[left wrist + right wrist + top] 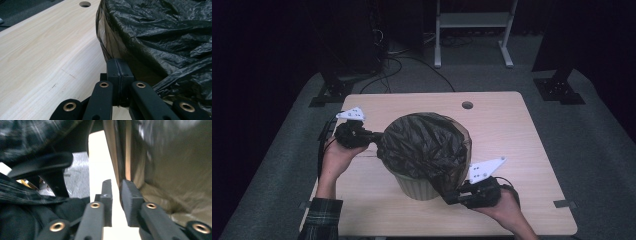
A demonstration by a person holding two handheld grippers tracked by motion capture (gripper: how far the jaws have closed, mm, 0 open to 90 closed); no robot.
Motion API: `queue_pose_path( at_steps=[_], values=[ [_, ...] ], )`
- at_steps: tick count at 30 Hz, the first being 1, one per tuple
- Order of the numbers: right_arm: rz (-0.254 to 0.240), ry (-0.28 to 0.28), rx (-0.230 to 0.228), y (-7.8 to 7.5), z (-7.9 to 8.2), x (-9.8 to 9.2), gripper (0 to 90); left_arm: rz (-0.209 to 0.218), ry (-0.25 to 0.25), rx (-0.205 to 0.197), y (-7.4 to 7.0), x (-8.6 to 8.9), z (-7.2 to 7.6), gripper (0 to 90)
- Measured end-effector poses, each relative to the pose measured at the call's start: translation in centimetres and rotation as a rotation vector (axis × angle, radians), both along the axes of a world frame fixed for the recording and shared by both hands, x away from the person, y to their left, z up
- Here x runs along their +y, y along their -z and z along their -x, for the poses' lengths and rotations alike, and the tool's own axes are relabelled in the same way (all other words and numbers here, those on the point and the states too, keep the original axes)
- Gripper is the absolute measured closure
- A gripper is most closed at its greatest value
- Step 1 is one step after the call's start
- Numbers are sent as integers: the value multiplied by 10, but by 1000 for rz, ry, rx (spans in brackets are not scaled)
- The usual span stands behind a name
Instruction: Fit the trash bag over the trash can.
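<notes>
A pale round bin (414, 186) stands mid-table with a black plastic bag (424, 142) bulging over its top. My left gripper (377, 136) is at the bag's left rim. In the left gripper view the left gripper (117, 71) has its jaws pressed together on the edge of the bag (160, 32). My right gripper (447, 198) sits low at the bin's near right side. In the right gripper view the right gripper (116, 192) has a narrow gap between its pads, with bright table showing through. The bag's brownish film (162, 170) hangs just beside the right pad.
The wooden table (512, 140) has a cable hole (467, 105) near its far edge. A white metal frame (472, 22) and dark stands rise from the floor behind, with cables on the carpet. A plaid sleeve (322, 215) comes in at the lower left.
</notes>
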State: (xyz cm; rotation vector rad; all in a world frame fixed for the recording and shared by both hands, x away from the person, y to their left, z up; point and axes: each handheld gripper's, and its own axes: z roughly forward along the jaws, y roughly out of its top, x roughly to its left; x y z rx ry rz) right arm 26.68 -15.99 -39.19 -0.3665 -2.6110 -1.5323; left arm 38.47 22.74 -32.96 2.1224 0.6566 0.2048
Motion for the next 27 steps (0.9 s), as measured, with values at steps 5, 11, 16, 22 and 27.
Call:
queue_pose_path(
  at_steps=[5, 11, 16, 22, 27],
  values=[
    [-78, 27, -82, -41, 9, -15, 702, 9, -7, -12, -2, 3, 1, 898],
    [-148, 96, -131, -91, 0, -4, 667, 13, -6, -21, -6, 4, 2, 898],
    [-115, 121, -110, -110, -18, 34, 624, 11, -4, -26, -10, 3, 2, 898],
    [-33, 128, -74, -109, -31, 71, 606, 14, -1, -29, -11, 4, 3, 898],
    [35, 76, -69, -100, -28, 85, 787, 11, -1, -30, -11, 4, 3, 898]
  ],
)
